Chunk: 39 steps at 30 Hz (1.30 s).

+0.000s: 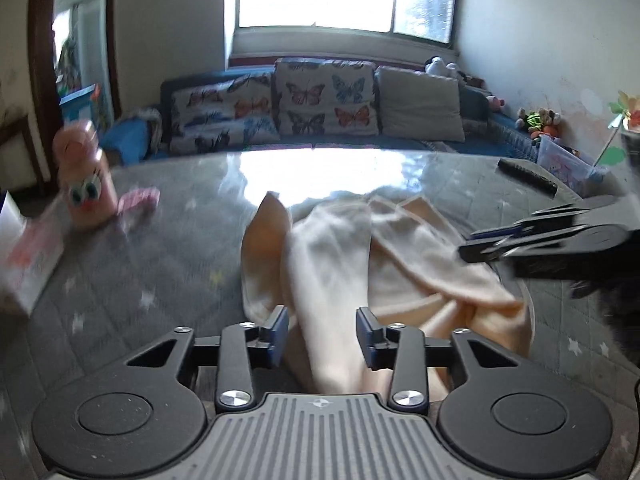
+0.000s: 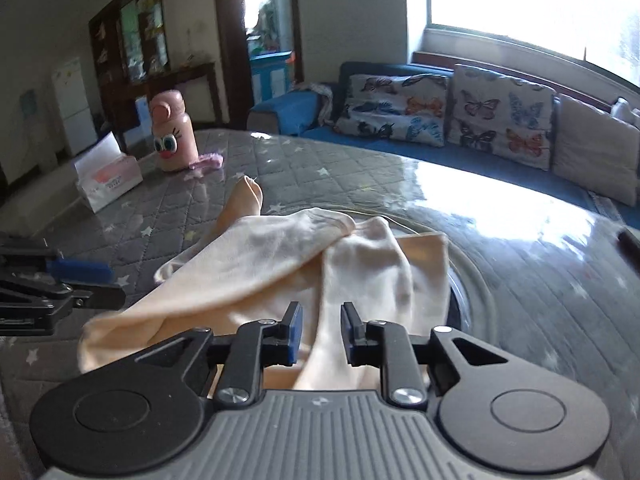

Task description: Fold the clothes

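Observation:
A cream-coloured garment [image 1: 340,256] lies crumpled on a grey quilted table [image 1: 160,280], with one sleeve-like end sticking up at the left. It also shows in the right wrist view [image 2: 280,256]. My left gripper [image 1: 323,334] is open, its jaws on either side of a fold of the cloth that runs between them. My right gripper [image 2: 321,332] is open too, with a fold of the same cloth between its jaws. The right gripper appears at the right edge of the left wrist view [image 1: 540,240], and the left gripper at the left edge of the right wrist view [image 2: 60,280].
A pink cartoon-faced bottle [image 2: 172,136] and a tissue box [image 2: 108,178] stand at the table's far left, with a small pink cloth [image 2: 206,162] beside the bottle. A dark remote [image 1: 526,176] lies far right. A sofa with butterfly cushions [image 1: 326,96] runs behind the table.

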Available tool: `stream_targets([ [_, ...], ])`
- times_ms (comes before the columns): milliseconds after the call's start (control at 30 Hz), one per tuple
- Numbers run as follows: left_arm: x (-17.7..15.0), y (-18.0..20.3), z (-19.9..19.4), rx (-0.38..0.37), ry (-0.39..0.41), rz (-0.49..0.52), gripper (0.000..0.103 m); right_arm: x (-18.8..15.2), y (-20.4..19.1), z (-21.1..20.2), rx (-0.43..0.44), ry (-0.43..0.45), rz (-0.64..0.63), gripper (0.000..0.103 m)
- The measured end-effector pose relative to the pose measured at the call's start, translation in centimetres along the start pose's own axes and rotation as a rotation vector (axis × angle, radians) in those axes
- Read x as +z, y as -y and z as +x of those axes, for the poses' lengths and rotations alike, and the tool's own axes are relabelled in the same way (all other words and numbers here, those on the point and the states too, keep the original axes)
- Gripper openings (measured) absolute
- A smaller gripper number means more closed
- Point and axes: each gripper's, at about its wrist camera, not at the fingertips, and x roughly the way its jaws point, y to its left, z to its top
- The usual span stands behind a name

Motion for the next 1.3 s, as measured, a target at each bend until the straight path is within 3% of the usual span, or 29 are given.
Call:
stream_targets([
  [200,2.3,0.9,4.5,-0.011,-0.027,0.088,0.042,2.0,0.4,5.7,0.011,-0.049,-0.050,0.023],
  [433,2.4,2.6,9.9,-0.044,-0.105,0.188,0.040,2.7,1.4,9.8,0.053,-0.098,-0.039,0.024],
  [700,2.8,3.4,13.5,-0.063,-0.137,0.233,0.042,2.9,2.0,11.9,0.064,-0.111,-0.043,0.025],
  [800,2.9,4.0,14.3,-0.065,-0.143,0.258,0.042,3.0,1.9,12.0,0.054,-0.107,-0.052,0.022],
  [867,2.9,4.2,14.7,-0.058,-0.145,0.266,0.041,3.0,1.8,11.9,0.038,-0.102,-0.060,0.012],
  [900,2.9,4.2,14.9,-0.052,-0.145,0.267,0.039,3.0,1.9,11.8,0.036,-0.098,-0.056,0.006],
  [933,3.0,4.2,15.1,-0.046,-0.145,0.268,0.029,3.0,1.9,11.7,0.033,-0.095,-0.051,0.004],
  [1067,3.1,3.7,14.8,-0.018,-0.120,0.246,0.006,3.0,2.7,10.3,0.017,-0.064,-0.023,0.003],
  [1300,3.9,2.3,11.2,0.040,-0.011,0.182,0.002,2.9,5.0,6.1,-0.047,0.020,0.045,0.001],
])
